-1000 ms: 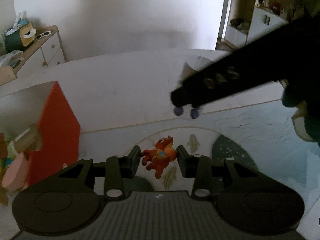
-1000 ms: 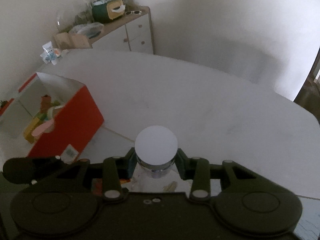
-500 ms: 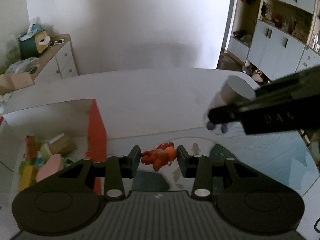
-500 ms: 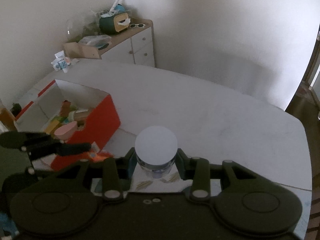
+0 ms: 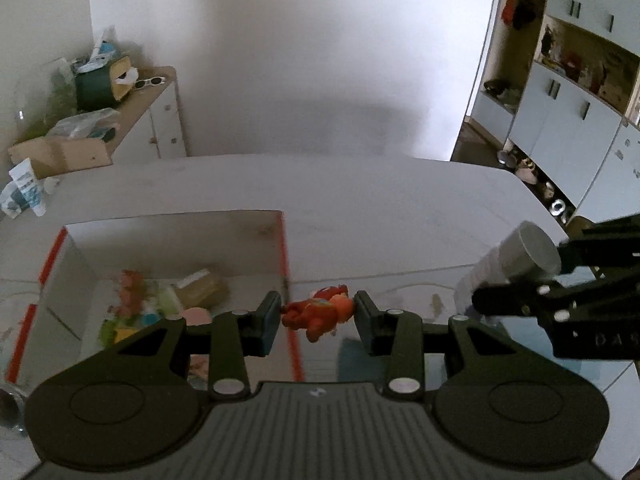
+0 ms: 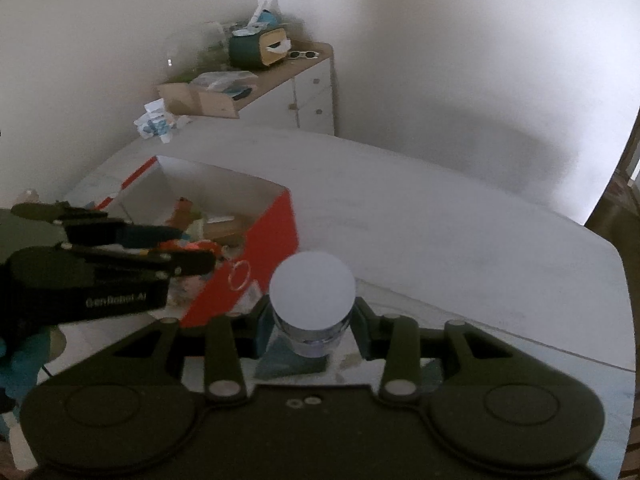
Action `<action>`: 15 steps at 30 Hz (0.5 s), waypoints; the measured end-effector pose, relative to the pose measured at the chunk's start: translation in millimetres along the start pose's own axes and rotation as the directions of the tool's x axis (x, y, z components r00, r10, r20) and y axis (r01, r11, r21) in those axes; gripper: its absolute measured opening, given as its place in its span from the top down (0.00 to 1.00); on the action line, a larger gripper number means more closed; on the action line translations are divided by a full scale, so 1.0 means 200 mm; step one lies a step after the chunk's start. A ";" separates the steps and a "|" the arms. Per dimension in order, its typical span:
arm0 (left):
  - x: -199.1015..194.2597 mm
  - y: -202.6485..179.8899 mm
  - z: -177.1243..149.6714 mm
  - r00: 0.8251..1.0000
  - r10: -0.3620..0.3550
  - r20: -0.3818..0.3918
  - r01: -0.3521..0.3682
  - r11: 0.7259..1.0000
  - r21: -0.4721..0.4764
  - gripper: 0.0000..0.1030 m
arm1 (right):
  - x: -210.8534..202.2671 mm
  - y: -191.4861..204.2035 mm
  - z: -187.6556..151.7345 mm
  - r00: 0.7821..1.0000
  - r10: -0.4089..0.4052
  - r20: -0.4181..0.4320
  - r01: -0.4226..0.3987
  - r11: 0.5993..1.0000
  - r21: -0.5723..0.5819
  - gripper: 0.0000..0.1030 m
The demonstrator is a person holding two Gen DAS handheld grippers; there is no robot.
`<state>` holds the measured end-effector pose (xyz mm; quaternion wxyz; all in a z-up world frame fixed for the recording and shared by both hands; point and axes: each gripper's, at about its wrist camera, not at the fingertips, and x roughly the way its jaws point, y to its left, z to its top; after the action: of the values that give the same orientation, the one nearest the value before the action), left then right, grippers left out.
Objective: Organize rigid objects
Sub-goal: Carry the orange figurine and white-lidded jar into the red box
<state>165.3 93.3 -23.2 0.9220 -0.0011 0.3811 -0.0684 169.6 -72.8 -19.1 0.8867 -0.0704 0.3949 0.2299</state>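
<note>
Where left view hides it, right shows box's [image 6: 256,256] red wall.

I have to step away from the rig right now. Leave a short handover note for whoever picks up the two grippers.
Left gripper: shut on the orange toy figure, held at the near edge of the red box.
Right gripper: shut on the white-capped jar, in the air over the table, right of the box.
Done: several small toys already lie in the box.
Left: drop the figure in, then bring the jar over and release it there too.
</note>
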 end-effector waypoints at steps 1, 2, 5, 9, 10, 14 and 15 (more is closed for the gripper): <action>-0.01 0.03 0.00 1.000 0.004 0.002 -0.004 1.000 0.000 0.62 | 0.00 0.03 0.01 1.000 0.002 0.001 -0.002 1.000 -0.001 0.61; -0.02 0.06 0.00 1.000 0.008 0.003 -0.008 1.000 0.002 0.62 | 0.01 0.05 0.01 1.000 0.004 0.002 -0.004 1.000 -0.004 0.61; -0.04 0.15 -0.01 1.000 0.016 0.000 -0.016 1.000 0.002 0.62 | 0.03 0.13 0.03 1.000 0.011 0.002 -0.011 1.000 -0.013 0.61; -0.06 0.27 -0.01 1.000 0.025 -0.002 -0.025 1.000 0.002 0.62 | 0.06 0.23 0.05 1.000 0.014 0.001 -0.014 1.000 -0.022 0.61; -0.07 0.29 -0.01 1.000 0.027 -0.001 -0.027 1.000 0.000 0.62 | 0.07 0.25 0.06 1.000 0.016 0.000 -0.016 1.000 -0.023 0.61; -0.08 0.41 0.00 0.999 0.039 0.004 -0.039 0.999 -0.004 0.62 | 0.11 0.34 0.09 1.000 0.017 -0.002 -0.017 0.999 -0.034 0.61; -0.09 0.45 0.00 0.999 0.045 0.005 -0.045 0.999 -0.006 0.62 | 0.12 0.36 0.10 1.000 0.016 -0.001 -0.016 0.999 -0.036 0.61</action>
<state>164.6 183.8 -15.6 0.9243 0.0047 0.3787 -0.0464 163.5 5.5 -18.0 0.8832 -0.0832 0.3916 0.2442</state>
